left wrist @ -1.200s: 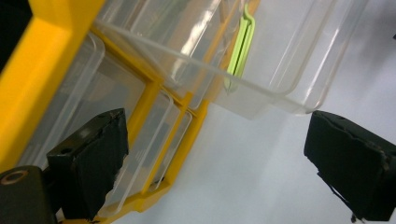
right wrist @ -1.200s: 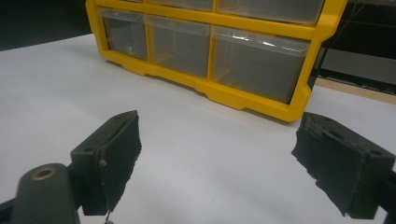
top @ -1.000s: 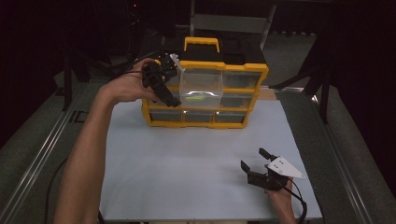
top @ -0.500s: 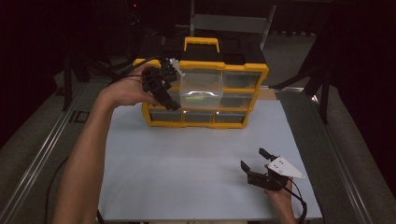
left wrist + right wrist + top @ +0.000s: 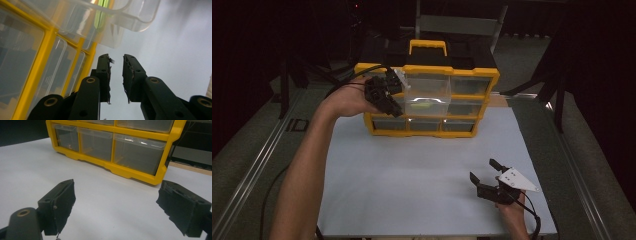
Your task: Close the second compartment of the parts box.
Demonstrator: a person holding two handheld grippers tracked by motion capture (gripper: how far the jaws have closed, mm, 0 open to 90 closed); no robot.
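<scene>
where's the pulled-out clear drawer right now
In the high view the clear drawer sticks out of the yellow organizer at its upper middle, just right of the left gripper.

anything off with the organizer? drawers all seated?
One clear drawer sticks out of the yellow organizer, beside the left claw; its neighbours sit flush. The claw's jaws have just been closing, with nothing between them.
</scene>
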